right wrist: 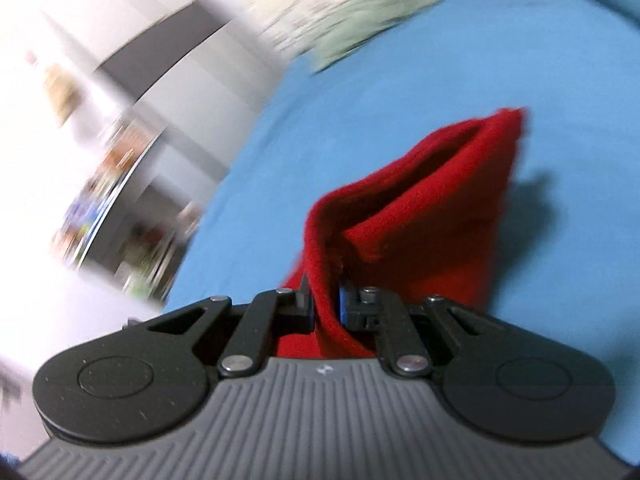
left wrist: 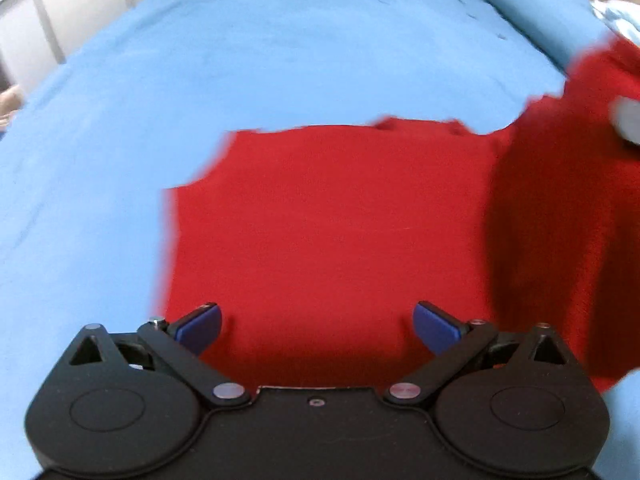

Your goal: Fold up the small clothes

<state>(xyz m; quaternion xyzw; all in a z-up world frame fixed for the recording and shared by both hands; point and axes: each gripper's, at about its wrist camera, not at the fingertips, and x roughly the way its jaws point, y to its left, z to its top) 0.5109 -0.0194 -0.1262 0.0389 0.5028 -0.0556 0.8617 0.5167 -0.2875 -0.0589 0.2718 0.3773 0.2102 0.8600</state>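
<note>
Your left gripper (left wrist: 318,326) hangs over the red garment (left wrist: 328,220), its blue pads wide apart with nothing between them. The garment lies flat on the blue bedsheet (left wrist: 200,80). At the right, your right gripper (right wrist: 325,300) is clamped on the garment's edge, which stands lifted off the sheet.

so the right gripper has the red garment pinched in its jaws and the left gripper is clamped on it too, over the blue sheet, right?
Not quite. The left gripper is not clamped on anything: in the left wrist view its jaws stand wide apart above the red garment. The rest holds: the right wrist view shows the right gripper pinching the red garment's edge, over the blue sheet.
</note>
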